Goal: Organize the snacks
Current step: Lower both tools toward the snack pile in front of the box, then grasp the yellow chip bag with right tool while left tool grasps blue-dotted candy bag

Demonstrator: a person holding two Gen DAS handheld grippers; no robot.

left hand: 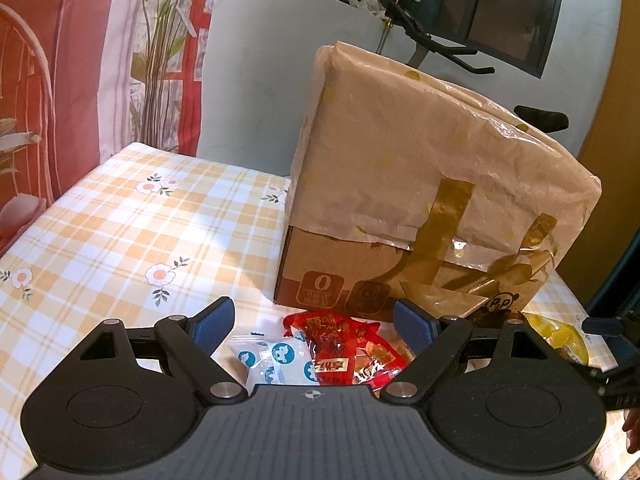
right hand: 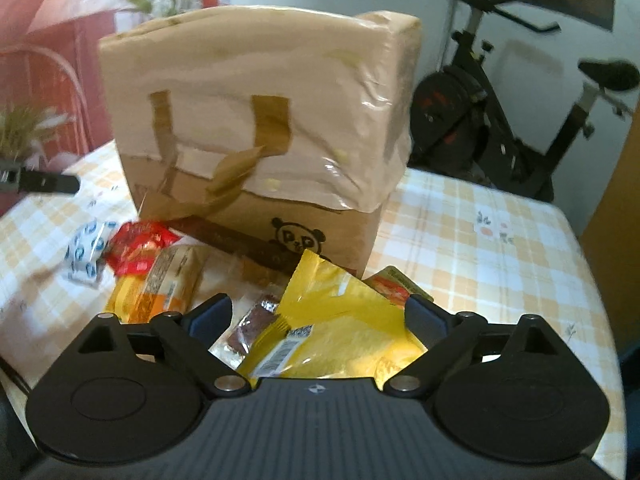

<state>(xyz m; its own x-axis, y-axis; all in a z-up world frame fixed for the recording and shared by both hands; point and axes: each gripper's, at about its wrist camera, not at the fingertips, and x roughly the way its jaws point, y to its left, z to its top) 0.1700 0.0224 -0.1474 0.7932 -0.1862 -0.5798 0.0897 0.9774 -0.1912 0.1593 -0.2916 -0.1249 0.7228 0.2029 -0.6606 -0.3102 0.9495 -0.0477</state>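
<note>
Snack packets lie on the checked tablecloth in front of a taped cardboard box. My left gripper is open above a red packet and a white-and-blue packet. My right gripper is open, its jaws on either side of a yellow packet without closing on it. The right wrist view also shows a dark bar in clear wrap, an orange packet, the red packet, the white-and-blue packet and the box.
The table has a yellow checked cloth with flowers. A red patterned curtain hangs to the left. An exercise bike stands behind the table. The table's right side holds only cloth.
</note>
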